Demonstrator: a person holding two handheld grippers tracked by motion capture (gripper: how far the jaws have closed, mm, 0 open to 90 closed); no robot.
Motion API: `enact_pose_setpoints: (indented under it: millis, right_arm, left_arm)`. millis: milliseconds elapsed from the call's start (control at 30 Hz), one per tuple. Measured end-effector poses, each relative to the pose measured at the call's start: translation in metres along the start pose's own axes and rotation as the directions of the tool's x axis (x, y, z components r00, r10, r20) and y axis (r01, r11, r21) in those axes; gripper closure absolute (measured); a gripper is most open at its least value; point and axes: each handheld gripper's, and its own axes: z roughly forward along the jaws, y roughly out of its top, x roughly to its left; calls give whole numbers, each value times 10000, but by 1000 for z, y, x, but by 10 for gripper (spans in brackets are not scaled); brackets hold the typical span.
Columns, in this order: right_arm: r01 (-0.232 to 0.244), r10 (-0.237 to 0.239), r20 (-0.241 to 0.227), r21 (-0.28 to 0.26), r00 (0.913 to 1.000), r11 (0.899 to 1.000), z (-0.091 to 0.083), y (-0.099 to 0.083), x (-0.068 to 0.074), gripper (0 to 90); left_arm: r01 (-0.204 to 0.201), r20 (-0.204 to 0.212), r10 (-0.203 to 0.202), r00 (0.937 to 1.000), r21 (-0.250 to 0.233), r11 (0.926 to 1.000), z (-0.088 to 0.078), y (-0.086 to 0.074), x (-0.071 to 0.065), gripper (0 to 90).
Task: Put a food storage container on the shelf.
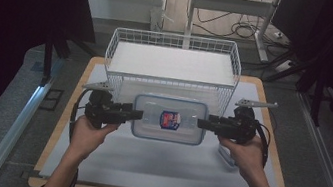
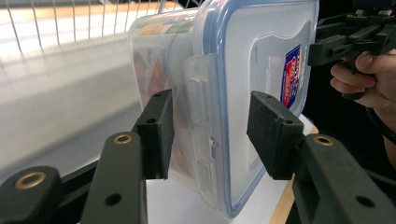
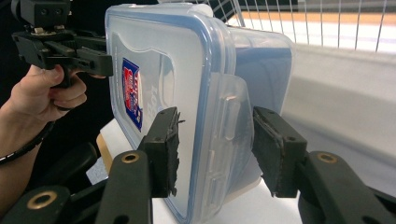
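From my seat at the controls, the contents of the plastic container are hard to read: through its clear wall in the left gripper view I make out only blurred orange and green patches. The small print on its red and blue label is too fine to make out, and the container's lower corner runs off the bottom edge in both gripper views.

The container is a clear, rounded rectangular box with a blue-rimmed lid and snap latches on its short ends. I see it lifted clear of the white table top, just in front of the white wire basket, held between my two tools.

Its long axis runs left to right across the table, lid facing up, label centred on top.

The left gripper is clamped on the left short end, one pad on the lid, the other on the body, straddling the latch. The right gripper grips the right short end the same way. Neither tool is fully together; the box keeps each one part-way apart
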Motion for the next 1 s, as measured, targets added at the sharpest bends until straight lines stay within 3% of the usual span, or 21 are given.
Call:
enact_pose_setpoints:
  millis: [600, 1000]
  right_arm:
    - [580, -571, 209, -443, 9981, 9973, 2, 69, -5, 523]
    - [480, -470, 150, -701, 9988, 9964, 4, 106, -19, 519]
  left_arm:
    - [-309, -185, 295, 9994, -799, 9963, -8, 60, 16, 521]
    - [-363, -415, 324, 9986, -949, 9948, -7, 98, 23, 520]
